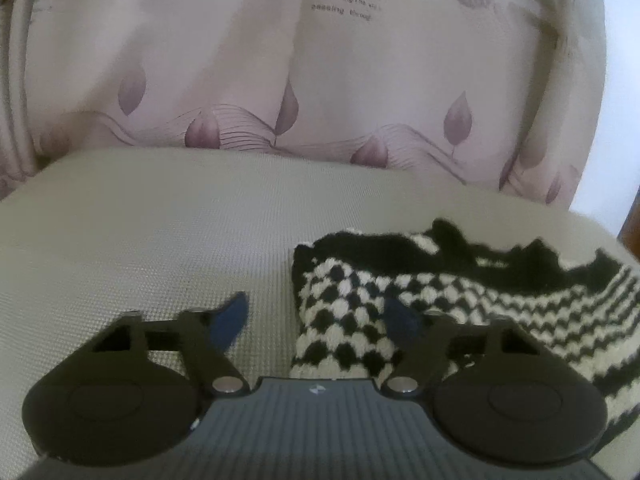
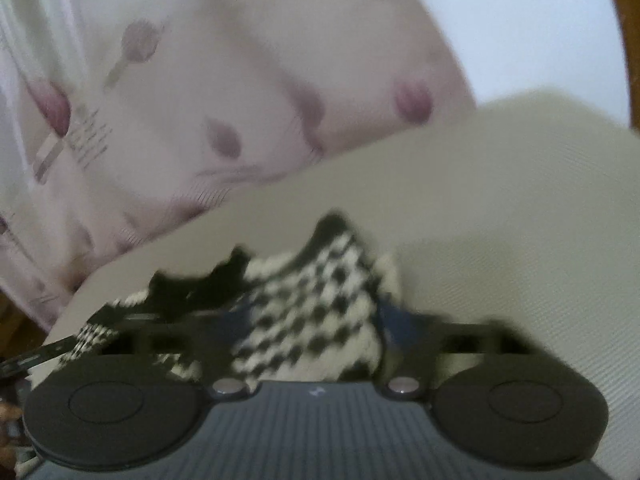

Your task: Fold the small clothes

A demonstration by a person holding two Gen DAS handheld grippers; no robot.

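Observation:
A small black-and-white knitted garment [image 1: 480, 300] lies bunched on a beige textured mat [image 1: 160, 240]. Its checkered left end reaches in between the blue-padded fingers of my left gripper [image 1: 316, 320], which stands open; the left fingertip [image 1: 230, 320] is over bare mat, the right one over the knit. The right wrist view is blurred. There my right gripper [image 2: 318, 320] has its fingers wide apart around the checkered end of the garment [image 2: 312, 280], which fills the gap between them. I cannot tell whether the pads touch the knit.
A pale pink curtain [image 1: 320, 80] with purple leaves and printed text hangs just behind the mat's far edge. A white wall [image 2: 520, 20] shows at the upper right. The mat [image 2: 500, 240] stretches bare to the right of the garment, and its left edge drops off.

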